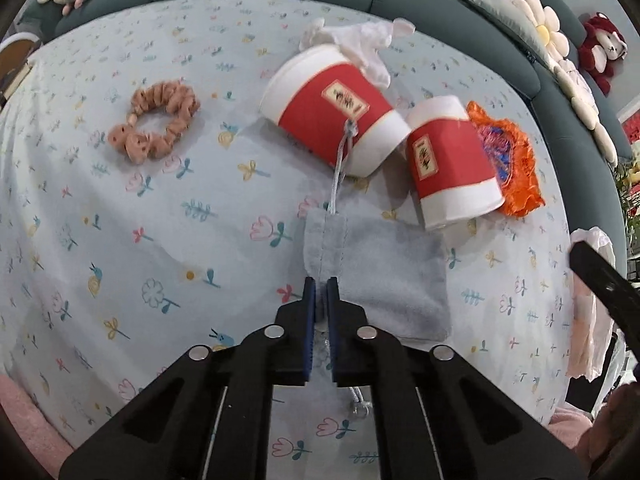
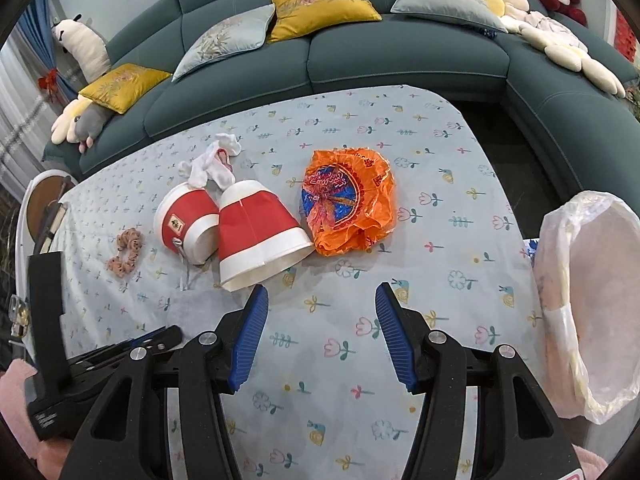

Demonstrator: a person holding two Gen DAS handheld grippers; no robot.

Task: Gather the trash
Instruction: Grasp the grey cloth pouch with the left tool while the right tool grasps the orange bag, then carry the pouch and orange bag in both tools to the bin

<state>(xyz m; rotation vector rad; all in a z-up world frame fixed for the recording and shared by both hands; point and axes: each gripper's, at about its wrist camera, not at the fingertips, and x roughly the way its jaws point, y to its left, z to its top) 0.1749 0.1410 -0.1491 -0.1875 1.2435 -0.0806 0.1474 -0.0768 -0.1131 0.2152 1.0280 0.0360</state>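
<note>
Left hand-held gripper [image 1: 321, 285]: blue pads together, pinching the near edge of a grey drawstring pouch [image 1: 380, 276] that lies flat on the desk [image 1: 120, 240]. Pouch cord [image 1: 340, 168] runs up over the nearer of two red-and-white paper cups.

Right hand-held gripper [image 2: 322, 294]: jaws spread partway, nothing between them, above bare cloth.

Trash on desk: left cup [image 2: 184, 224] on its side, touching right cup [image 2: 260, 236]; crumpled white tissue [image 2: 212, 164] just behind the cups; orange plastic bag [image 2: 348, 204] just right of them. Pink scrunchie [image 2: 126, 254] lies apart at left. Bag-lined bin [image 2: 592, 308] stands at the desk's right edge.
</note>
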